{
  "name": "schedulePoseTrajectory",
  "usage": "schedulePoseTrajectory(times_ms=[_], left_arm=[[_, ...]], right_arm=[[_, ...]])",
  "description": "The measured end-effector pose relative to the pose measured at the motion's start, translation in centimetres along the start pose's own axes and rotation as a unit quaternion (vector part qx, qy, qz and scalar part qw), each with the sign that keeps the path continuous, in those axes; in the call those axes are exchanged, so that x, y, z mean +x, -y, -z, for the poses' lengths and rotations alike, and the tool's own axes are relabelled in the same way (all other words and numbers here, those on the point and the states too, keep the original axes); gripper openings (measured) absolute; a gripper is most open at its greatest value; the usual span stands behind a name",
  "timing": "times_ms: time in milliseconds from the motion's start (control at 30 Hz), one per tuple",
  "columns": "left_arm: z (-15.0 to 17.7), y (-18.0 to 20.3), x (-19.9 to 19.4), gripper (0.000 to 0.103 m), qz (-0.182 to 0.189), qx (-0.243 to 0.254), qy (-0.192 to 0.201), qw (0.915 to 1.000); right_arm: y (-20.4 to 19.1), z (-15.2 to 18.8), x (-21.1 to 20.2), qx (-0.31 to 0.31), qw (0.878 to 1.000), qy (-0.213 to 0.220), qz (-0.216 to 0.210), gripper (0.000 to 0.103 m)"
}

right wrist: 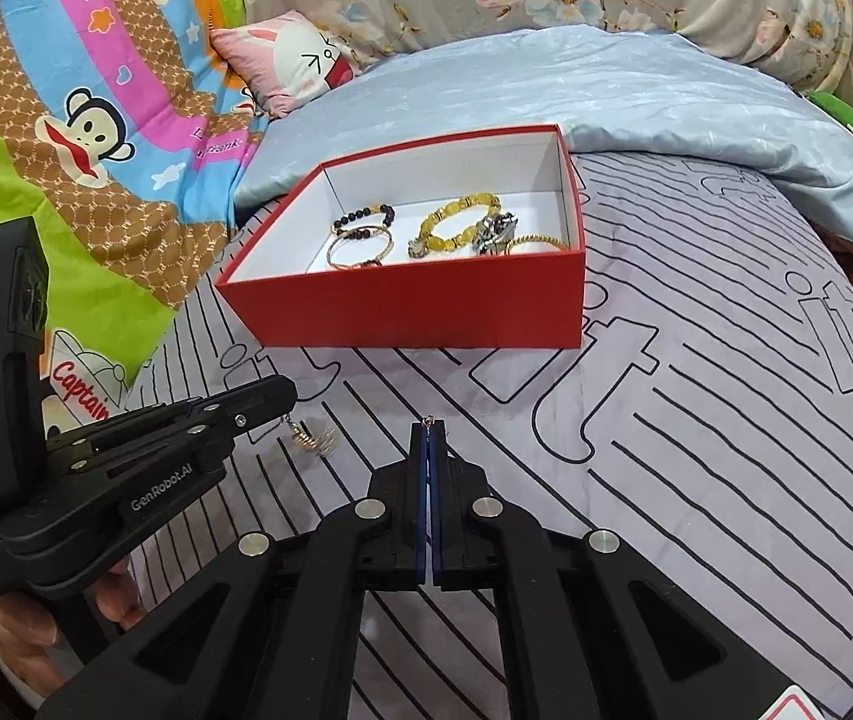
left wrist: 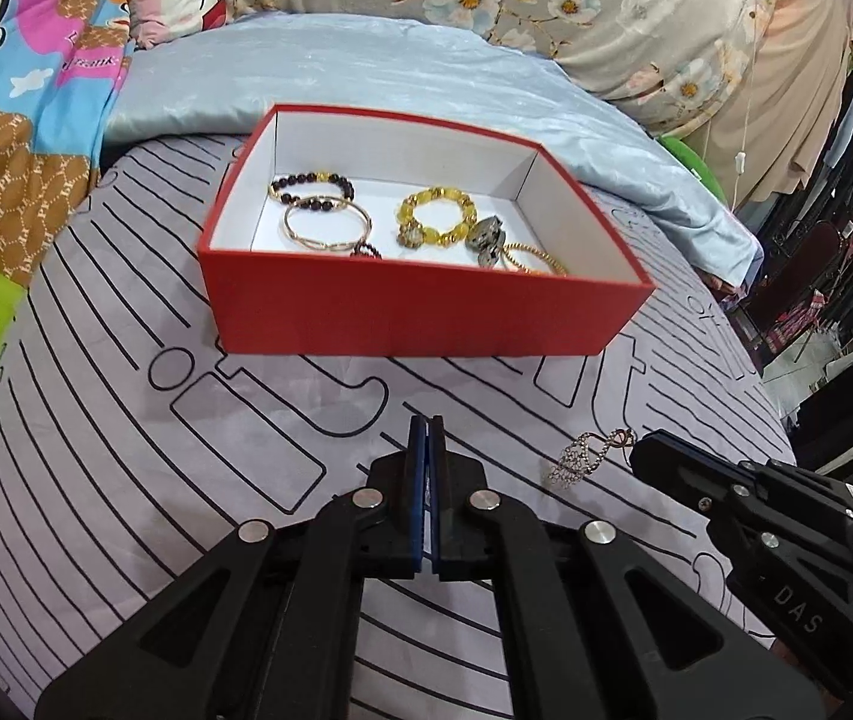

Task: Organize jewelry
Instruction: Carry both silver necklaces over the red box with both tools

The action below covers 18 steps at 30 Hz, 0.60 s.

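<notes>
The black two-finger left claw has its blue-lined fingers pressed flat together, pointing toward 12 o'clock. The black right claw is likewise closed, a small metal ring pinched at its tips. Bare fingers grip the left handle at 8 o'clock.

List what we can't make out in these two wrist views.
- Right wrist view: the right gripper is shut on the rhinestone pendant. Its own fingers hide all but the top loop.
- Both views: the near wall of the red box hides the front floor and part of the gold chain bracelet.
- Right wrist view: whether the left gripper grips the gold pendant. The contact is too small to tell.
</notes>
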<state>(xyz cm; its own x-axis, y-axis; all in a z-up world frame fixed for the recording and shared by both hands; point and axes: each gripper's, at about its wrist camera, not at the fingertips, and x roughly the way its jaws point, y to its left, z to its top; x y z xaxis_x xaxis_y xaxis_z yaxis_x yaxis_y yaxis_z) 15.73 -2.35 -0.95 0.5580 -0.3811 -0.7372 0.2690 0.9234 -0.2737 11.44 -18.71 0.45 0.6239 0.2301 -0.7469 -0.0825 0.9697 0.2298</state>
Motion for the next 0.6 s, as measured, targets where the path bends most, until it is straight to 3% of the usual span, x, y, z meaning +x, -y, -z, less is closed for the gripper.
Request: schedulePoseTrajectory(times_ms=[333,600], left_arm=[[-2.3,0.9,-3.7,0.0,0.003,0.012,0.033,0.9994],[-5.5,1.6,-5.9,0.0,0.001,0.023,0.068,0.9974]], right_arm=[[-0.8,-1.9,-2.6,-0.013,0.999,0.034,-0.004,0.0],[-1.3,-5.4,-4.4,-0.026,0.997,0.07,-0.012,0.0]])
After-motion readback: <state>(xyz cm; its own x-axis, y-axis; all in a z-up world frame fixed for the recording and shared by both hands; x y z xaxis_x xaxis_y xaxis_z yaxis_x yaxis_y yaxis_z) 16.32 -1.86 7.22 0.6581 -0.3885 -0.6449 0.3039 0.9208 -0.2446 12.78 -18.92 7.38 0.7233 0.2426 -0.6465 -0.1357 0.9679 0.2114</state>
